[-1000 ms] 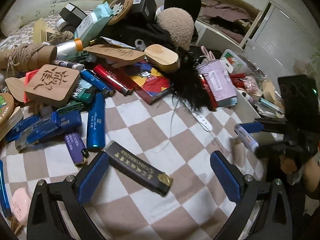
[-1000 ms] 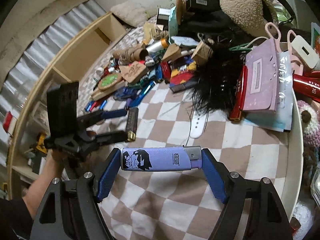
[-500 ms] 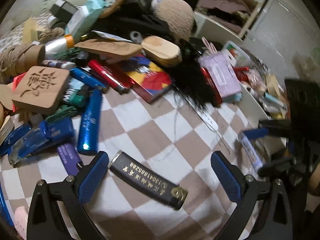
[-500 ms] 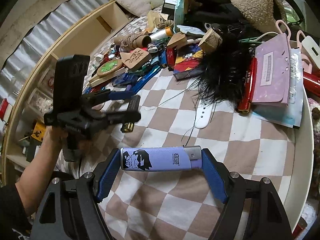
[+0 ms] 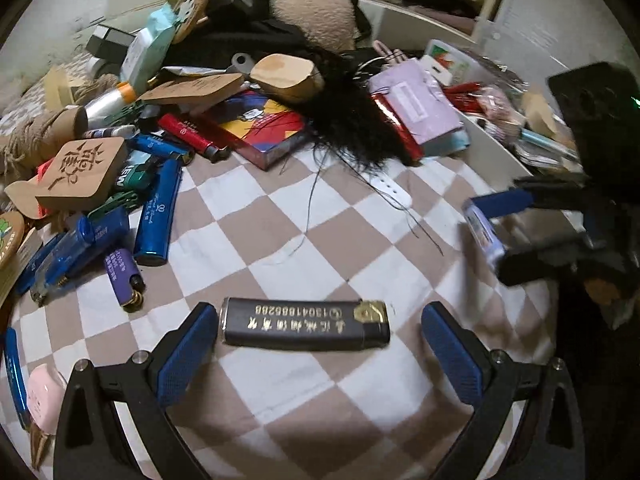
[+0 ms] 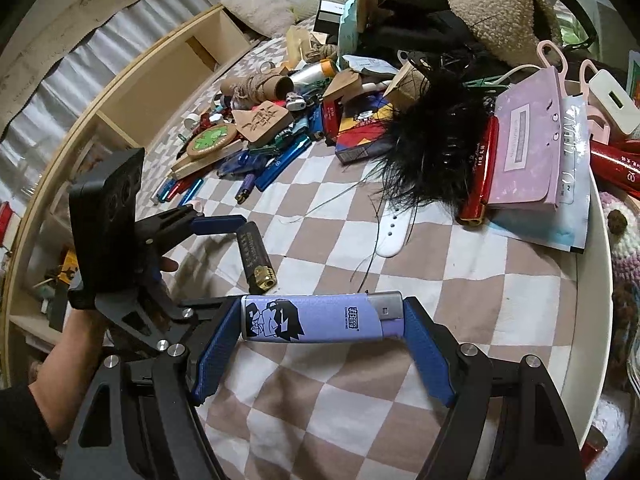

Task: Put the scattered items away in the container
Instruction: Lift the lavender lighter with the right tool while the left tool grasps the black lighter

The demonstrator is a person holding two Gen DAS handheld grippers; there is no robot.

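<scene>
1. the left gripper (image 5: 316, 344) has moved in over the black lighter (image 5: 306, 325), which now lies level across its open jaws; a second ago it lay slanted, off toward the left finger.
2. the lighter's end now sits just beside the left pad; the right pad stands apart.
3. in the right wrist view, the left gripper (image 6: 224, 240) now brackets the black lighter (image 6: 256, 256).

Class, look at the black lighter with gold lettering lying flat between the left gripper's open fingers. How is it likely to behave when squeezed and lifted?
The black lighter looks like a rigid slab, so it probably won't flex. Its flat sides suggest it won't roll on the checkered cloth. Its glossy casing may be slippery, though the textured blue fingers should help. The fingers would close on its short ends, so it might pivot if gripped off-centre.
</scene>
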